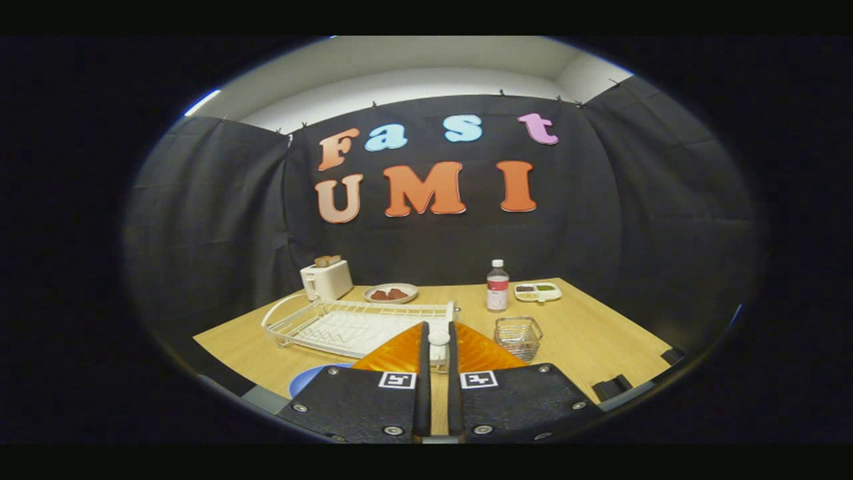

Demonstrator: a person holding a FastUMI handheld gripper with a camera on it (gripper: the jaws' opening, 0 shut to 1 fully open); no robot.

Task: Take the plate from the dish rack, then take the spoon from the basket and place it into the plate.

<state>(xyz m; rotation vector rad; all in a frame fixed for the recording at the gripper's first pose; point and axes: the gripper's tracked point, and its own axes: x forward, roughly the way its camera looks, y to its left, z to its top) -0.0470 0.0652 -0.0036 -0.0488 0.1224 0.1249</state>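
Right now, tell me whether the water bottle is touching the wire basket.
Apart. The gripper view shows bare tabletop between the water bottle and the wire basket, which sits nearer the hand-held gripper; its fingers are nearly closed around a white object.

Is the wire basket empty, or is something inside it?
It looks empty: the wire basket shows only mesh, no spoon. The gripper fingers stand nearly closed.

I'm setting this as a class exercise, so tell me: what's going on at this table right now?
A hand-held gripper has its fingers nearly closed on the white handle of a spoon, held up above the wooden table. The white dish rack lies ahead with no plate in it, the wire basket stands beside it, and a blue plate sits close by, near the fingers.
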